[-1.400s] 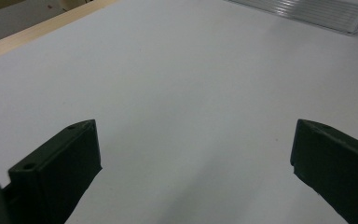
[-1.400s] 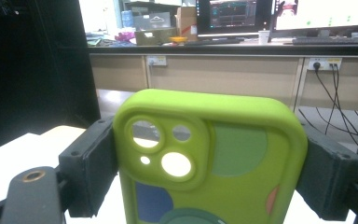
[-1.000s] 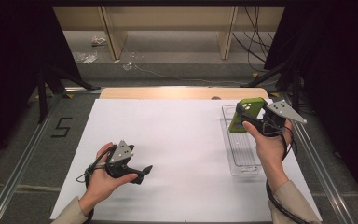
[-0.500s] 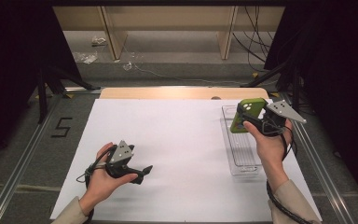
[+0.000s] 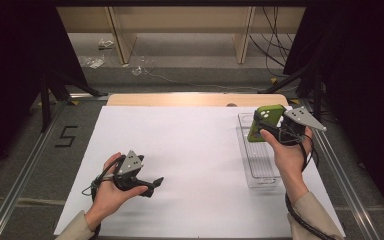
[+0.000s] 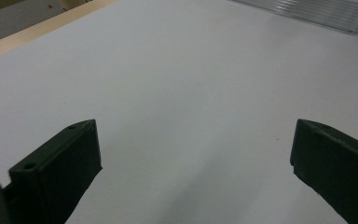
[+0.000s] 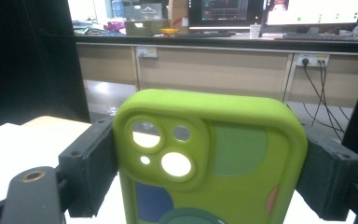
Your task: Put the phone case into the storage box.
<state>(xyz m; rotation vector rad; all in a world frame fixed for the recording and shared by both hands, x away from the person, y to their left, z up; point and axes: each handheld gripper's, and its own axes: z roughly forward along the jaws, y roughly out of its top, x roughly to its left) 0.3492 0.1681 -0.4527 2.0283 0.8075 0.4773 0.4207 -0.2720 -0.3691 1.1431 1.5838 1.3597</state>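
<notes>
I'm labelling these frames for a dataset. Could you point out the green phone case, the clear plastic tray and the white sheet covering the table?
Green silicone phone case (image 7: 242, 154): right gripper view, its back panel.
Clear rectangular plastic tray (image 5: 262, 170): high view, its ribbed floor.
White sheet covering the table (image 5: 195, 150): high view, its bare middle.

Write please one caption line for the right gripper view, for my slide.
Right gripper shut on a green phone case, held upright before a desk with monitors.

- Your high view looks forward and down on the white worktop (image 5: 195, 150).
- Your left gripper view skims low across it, sharing the clear tray (image 6: 317, 11) at upper right.
- Your right gripper view faces level, close behind the green phone case (image 7: 209, 163).
</notes>
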